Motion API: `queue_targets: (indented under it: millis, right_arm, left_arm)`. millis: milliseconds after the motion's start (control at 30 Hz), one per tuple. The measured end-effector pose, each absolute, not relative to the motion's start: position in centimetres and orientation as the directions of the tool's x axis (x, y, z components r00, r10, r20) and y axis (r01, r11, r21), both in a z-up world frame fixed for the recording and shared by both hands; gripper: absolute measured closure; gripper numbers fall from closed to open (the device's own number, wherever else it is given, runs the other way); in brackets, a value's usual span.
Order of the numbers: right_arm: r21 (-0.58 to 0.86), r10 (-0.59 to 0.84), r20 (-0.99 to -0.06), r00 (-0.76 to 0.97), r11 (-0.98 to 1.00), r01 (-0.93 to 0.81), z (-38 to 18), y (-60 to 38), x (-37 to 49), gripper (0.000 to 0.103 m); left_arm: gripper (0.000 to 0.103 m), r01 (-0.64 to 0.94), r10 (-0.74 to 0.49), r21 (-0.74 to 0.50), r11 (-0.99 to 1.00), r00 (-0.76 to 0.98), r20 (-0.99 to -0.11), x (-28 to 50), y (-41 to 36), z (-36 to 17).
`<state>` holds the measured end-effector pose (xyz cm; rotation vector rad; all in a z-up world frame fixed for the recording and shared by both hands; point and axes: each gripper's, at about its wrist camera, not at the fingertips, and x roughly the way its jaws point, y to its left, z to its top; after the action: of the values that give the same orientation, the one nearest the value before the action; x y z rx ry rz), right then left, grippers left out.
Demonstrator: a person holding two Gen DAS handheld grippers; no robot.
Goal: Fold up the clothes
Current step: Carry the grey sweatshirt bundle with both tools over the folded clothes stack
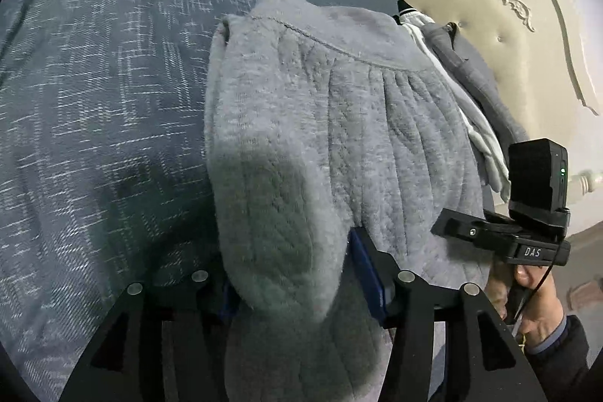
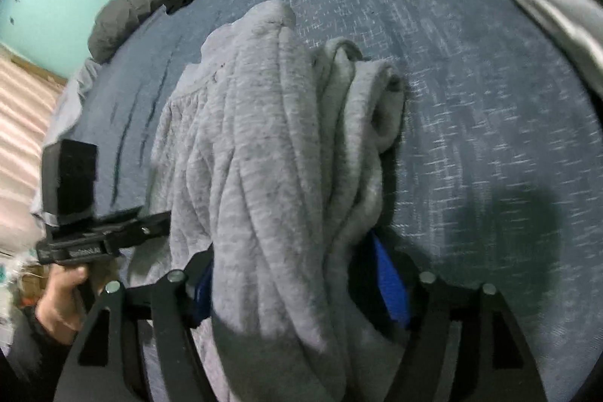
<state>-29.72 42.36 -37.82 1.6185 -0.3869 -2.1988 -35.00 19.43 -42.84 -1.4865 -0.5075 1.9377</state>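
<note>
Grey fleece garment (image 1: 324, 123), "DAS"-marked gripper (image 1: 537, 251)

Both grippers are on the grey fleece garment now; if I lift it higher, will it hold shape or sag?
Likely sag: the grey fleece garment bunches in soft ropey folds between the right gripper. It looks thick, probably grippy, though bulky for the left gripper.

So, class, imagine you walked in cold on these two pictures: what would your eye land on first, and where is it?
The fluffy grey garment fills the middle of both views, bunched and draped over the blue patterned bedspread. It is pinched at the bottom of each picture by the left gripper and the right gripper. Behind it, on the right of the left wrist view, stands a cream tufted headboard with carved ornament.
</note>
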Motion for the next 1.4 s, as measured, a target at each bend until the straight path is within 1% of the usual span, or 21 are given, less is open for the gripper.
queue_targets:
  millis: [33,67,100,133,200,233,300,400,500,767,1400]
  right_arm:
    - [0.439,-0.462,-0.847,-0.263,-0.887,0.144,-38.1,42.4,-29.8,0.031]
    - [0.442,-0.468,-0.842,-0.267,-0.884,0.154,-38.1,42.3,-29.7,0.034]
    - [0.446,-0.475,-0.837,-0.271,-0.880,0.165,-38.2,42.2,-29.7,0.044]
    - [0.460,-0.492,-0.826,-0.274,-0.870,0.178,-38.2,42.1,-29.6,0.048]
    - [0.457,-0.494,-0.823,-0.279,-0.869,0.190,-38.0,41.9,-29.3,0.055]
    - [0.458,-0.496,-0.822,-0.281,-0.868,0.193,-38.0,41.9,-29.2,0.056]
    - [0.453,-0.493,-0.820,-0.291,-0.869,0.197,-37.7,41.7,-29.0,0.062]
    - [0.446,-0.494,-0.809,-0.319,-0.869,0.215,-37.1,41.5,-28.5,0.067]
    - [0.434,-0.494,-0.801,-0.338,-0.868,0.241,-36.0,41.1,-28.3,0.068]
    - [0.415,-0.494,-0.785,-0.374,-0.867,0.275,-33.4,41.1,-28.2,0.069]
    - [0.363,-0.483,-0.743,-0.464,-0.872,0.328,-24.7,43.4,-27.2,0.069]
  left_arm:
    - [0.048,-0.252,0.693,-0.650,-0.717,-0.158,-0.703,-35.0,19.3,-42.9]
    - [0.051,-0.257,0.694,-0.649,-0.716,-0.161,-0.701,-35.0,19.4,-42.8]
    - [0.056,-0.264,0.694,-0.646,-0.716,-0.165,-0.701,-34.9,19.4,-42.5]
    - [0.057,-0.271,0.693,-0.643,-0.717,-0.169,-0.701,-34.9,19.5,-42.3]
    - [0.065,-0.284,0.691,-0.636,-0.718,-0.177,-0.701,-34.8,19.6,-41.8]
    - [0.070,-0.291,0.690,-0.632,-0.718,-0.181,-0.701,-34.7,19.7,-41.5]
    - [0.074,-0.304,0.689,-0.625,-0.719,-0.189,-0.700,-34.6,19.8,-41.0]
    - [0.075,-0.324,0.686,-0.614,-0.720,-0.201,-0.699,-34.5,20.0,-40.3]
    - [0.076,-0.342,0.685,-0.603,-0.721,-0.213,-0.697,-34.3,20.1,-39.4]
    - [0.076,-0.370,0.683,-0.583,-0.723,-0.256,-0.685,-33.4,19.6,-35.8]
    - [0.076,-0.452,0.691,-0.537,-0.713,-0.319,-0.649,-31.8,20.3,-25.9]
